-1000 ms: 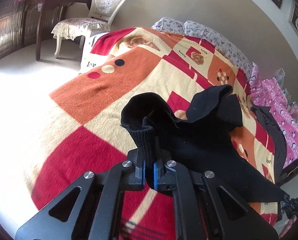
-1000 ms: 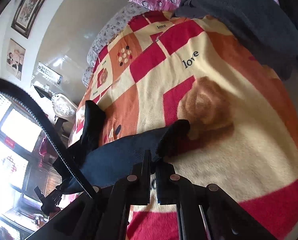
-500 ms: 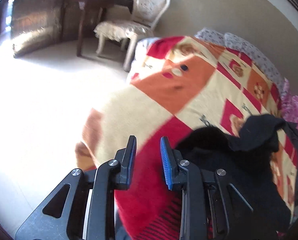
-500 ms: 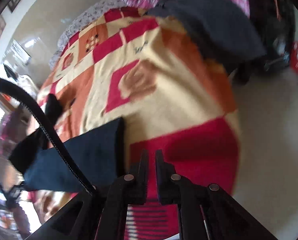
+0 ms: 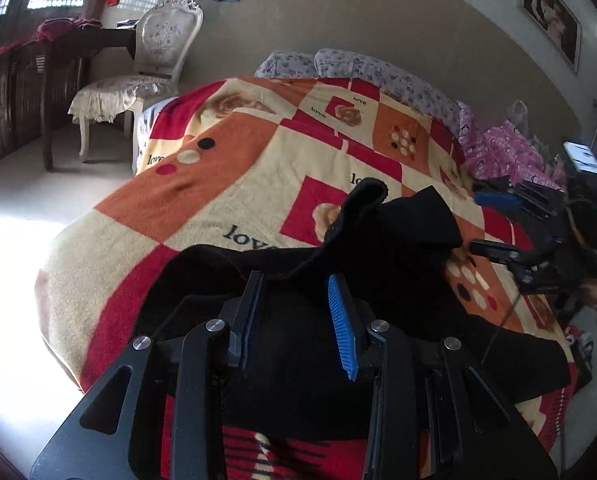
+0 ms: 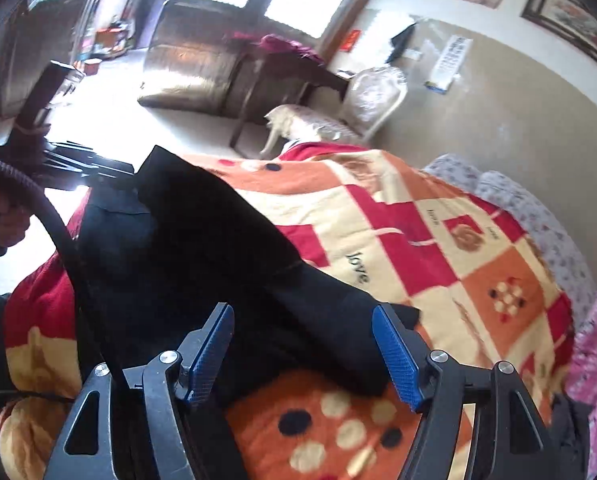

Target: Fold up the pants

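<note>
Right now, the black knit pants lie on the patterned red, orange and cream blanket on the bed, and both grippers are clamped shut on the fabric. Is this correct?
Not quite. The black knit pants do lie on the patterned red, orange and cream blanket, but neither gripper is clamped: the left gripper and right gripper have just been opening their jaws, with cloth loose between them. Both wrist views show it.

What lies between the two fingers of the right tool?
In the right wrist view, the black pants on the blanket lie between the fingers of the open right tool; neither pad touches them.
</note>
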`<state>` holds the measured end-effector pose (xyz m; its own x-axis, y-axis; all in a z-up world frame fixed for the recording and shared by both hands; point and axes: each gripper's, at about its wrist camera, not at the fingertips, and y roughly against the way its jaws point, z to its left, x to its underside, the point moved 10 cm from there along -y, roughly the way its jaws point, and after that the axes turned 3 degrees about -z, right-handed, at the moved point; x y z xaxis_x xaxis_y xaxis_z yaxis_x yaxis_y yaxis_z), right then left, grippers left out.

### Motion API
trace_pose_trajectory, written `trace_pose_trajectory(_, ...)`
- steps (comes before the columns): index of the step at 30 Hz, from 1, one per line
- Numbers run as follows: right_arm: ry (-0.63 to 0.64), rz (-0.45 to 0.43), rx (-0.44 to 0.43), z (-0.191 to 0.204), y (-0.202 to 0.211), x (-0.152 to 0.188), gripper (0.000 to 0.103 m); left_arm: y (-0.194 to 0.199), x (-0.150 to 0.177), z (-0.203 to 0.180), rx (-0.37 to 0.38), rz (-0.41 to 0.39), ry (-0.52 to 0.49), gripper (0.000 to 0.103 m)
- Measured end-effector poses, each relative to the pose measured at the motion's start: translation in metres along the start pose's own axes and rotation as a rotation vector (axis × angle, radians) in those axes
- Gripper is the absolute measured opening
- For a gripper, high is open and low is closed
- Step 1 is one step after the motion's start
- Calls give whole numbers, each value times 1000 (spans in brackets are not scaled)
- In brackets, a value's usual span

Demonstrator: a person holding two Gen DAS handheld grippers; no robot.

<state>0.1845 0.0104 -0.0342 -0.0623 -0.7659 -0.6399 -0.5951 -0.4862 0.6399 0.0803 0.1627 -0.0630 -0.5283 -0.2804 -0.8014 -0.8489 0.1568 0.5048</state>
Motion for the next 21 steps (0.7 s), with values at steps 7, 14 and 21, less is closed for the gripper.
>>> trace_pose_trajectory(7, 198, 195, -22, 12, -100, 18, 54, 2, -11, -4, 5, -11, -74, 55)
trace_pose_trajectory(14, -174, 86, 44, -48, -55, 7, 5, -31, -37, -21, 20, 21, -199, 60)
trace_pose_trajectory(21, -803, -84, 103, -153, 39, 71, 5, -48, -71, -3, 4, -6, -105, 4)
